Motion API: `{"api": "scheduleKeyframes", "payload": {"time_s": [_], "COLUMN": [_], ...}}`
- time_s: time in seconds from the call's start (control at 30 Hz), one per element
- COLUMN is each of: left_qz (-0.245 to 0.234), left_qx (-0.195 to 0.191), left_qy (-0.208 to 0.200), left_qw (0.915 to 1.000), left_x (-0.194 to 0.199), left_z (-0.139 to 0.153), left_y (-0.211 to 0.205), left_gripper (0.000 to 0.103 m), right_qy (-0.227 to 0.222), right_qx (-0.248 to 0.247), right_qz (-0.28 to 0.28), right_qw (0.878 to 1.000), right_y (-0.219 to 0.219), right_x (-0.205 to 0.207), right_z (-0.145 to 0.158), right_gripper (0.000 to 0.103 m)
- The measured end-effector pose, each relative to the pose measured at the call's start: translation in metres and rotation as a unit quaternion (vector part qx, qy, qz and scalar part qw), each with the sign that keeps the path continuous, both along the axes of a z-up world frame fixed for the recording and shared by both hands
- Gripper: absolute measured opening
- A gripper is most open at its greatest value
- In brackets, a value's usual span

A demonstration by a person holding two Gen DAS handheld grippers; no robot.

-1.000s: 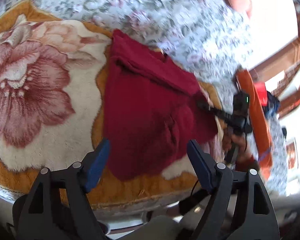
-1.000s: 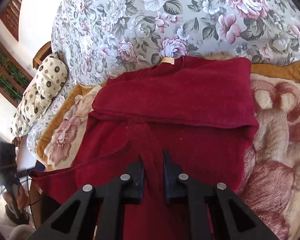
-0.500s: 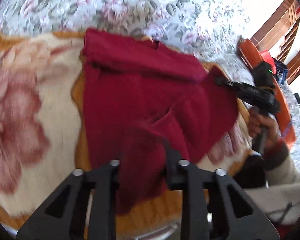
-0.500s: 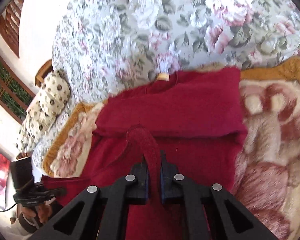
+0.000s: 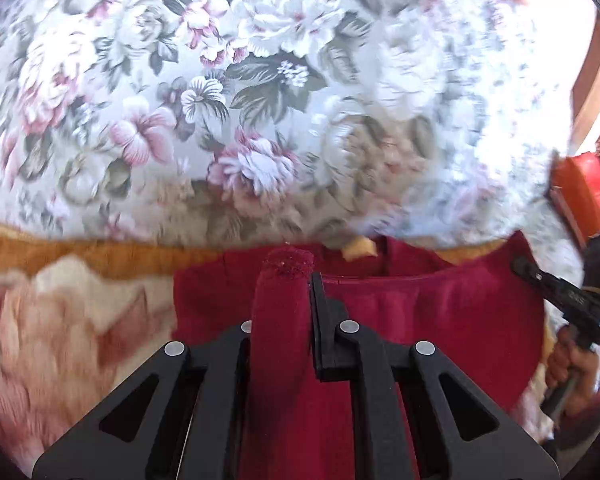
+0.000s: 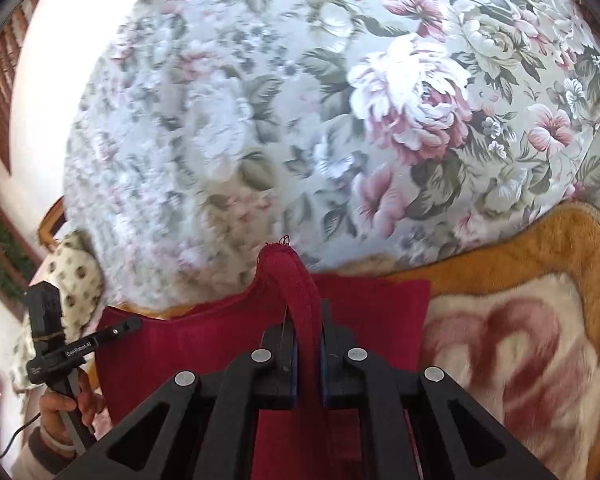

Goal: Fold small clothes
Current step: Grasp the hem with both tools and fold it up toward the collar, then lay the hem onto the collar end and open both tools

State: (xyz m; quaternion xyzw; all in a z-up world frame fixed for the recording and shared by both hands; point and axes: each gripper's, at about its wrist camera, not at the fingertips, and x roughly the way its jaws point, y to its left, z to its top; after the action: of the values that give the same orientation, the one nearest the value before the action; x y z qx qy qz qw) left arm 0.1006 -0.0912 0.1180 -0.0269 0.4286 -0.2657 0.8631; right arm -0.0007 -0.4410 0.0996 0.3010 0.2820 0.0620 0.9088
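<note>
floral bedspread (image 5: pixel 260 80), orange plush blanket (image 6: pixel 540 240), spotted pillow (image 6: pixel 72 276)

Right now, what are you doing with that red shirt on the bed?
A person is folding a small dark red garment that lies on a plush flowered blanket over a floral bedspread. Each hand holds a gripper. The left gripper is pinched shut on a fold of the red cloth, and the right gripper is pinched shut on another fold. Both edges are lifted off the blanket, so the fold is under way, not finished.
</note>
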Motion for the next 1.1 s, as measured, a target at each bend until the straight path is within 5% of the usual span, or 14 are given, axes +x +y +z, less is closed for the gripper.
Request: {"api": "scheduleKeyframes", "payload": {"time_s": [0.23, 0.37, 0.53, 0.6, 0.83, 0.87, 0.9, 1.1], "left_qz": [0.049, 0.058, 0.049, 0.043, 0.035, 0.034, 0.035, 0.059], "left_qx": [0.031, 0.020, 0.015, 0.005, 0.013, 0.023, 0.035, 0.073], "left_qy": [0.038, 0.049, 0.024, 0.019, 0.025, 0.030, 0.033, 0.028], "left_qw": [0.9976, 0.9969, 0.9984, 0.9989, 0.9990, 0.9987, 0.9982, 0.9952], "left_x": [0.052, 0.060, 0.035, 0.016, -0.027, -0.028, -0.027, -0.009], "left_z": [-0.050, -0.051, -0.021, -0.011, -0.015, -0.021, -0.029, -0.064], "left_y": [-0.021, -0.013, 0.006, 0.016, 0.033, 0.028, 0.027, 0.005], "left_gripper": [0.013, 0.034, 0.051, 0.055, 0.059, 0.059, 0.059, 0.059], "right_qy": [0.063, 0.092, 0.071, 0.063, 0.118, 0.119, 0.113, 0.090], "right_qx": [-0.067, -0.077, -0.104, -0.116, -0.120, -0.111, -0.112, -0.162], "right_qz": [-0.031, -0.022, -0.020, -0.006, 0.016, 0.033, 0.035, -0.025], "right_qw": [0.995, 0.993, 0.992, 0.991, 0.986, 0.986, 0.987, 0.982], "right_y": [0.004, 0.003, 0.003, 0.006, 0.009, 0.011, 0.013, 0.012], "right_x": [0.060, 0.074, 0.051, 0.039, 0.067, 0.075, 0.078, 0.098], "right_z": [-0.043, -0.048, -0.015, -0.007, -0.029, -0.034, -0.034, -0.025], "right_gripper": [0.007, 0.007, 0.015, 0.026, 0.034, 0.031, 0.010, 0.006]}}
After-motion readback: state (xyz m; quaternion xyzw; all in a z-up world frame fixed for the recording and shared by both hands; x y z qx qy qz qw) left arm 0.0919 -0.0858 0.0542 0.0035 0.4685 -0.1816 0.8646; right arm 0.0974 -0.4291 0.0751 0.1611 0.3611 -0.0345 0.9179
